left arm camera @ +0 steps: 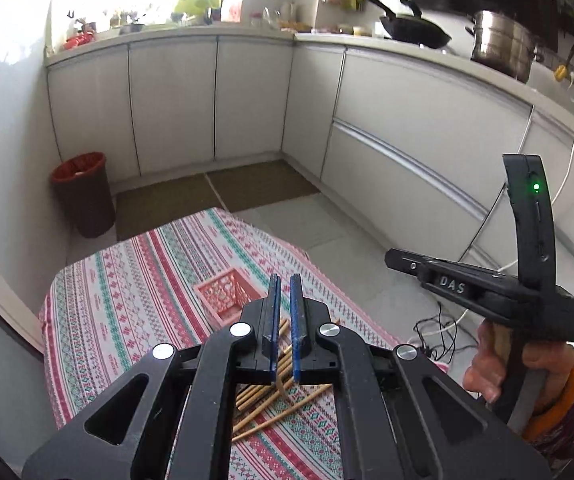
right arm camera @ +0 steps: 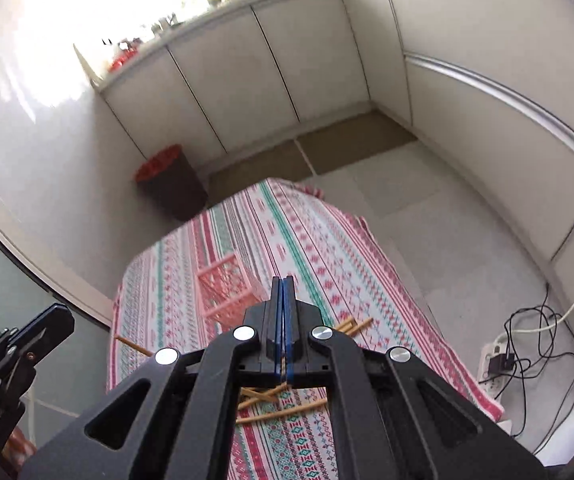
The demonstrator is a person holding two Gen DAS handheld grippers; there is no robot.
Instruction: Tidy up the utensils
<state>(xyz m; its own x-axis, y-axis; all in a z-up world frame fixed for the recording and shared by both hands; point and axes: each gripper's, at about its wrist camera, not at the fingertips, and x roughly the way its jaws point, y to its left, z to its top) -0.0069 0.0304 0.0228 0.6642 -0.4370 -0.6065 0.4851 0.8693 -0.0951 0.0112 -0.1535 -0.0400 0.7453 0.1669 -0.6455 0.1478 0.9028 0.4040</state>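
Nearest the lens, the left claw [left arm camera: 285,280] hangs above the tabletop [left arm camera: 127,292] with its blue pads a narrow gap apart; a pale chopstick seems to run down between them near their base, though whether they pinch it I cannot tell. The right claw [right arm camera: 283,282] has its pads pressed together, and a thin stick may sit at their base; unclear too.

Loose chopsticks [left arm camera: 271,396] lie criss-crossed on the striped cloth at 6 o'clock beneath both claws. The pink basket [left arm camera: 227,294] stands at 11 o'clock from the left claw, near the pile.

To do this well, I judge, take one stick near its middle, lift it level, then tip it end-first into the basket.

The cloth's right edge at 3 o'clock drops to floor and cables [right arm camera: 527,344]; stray sticks [right arm camera: 353,325] lie near it. Open room lies beyond the basket toward 12.
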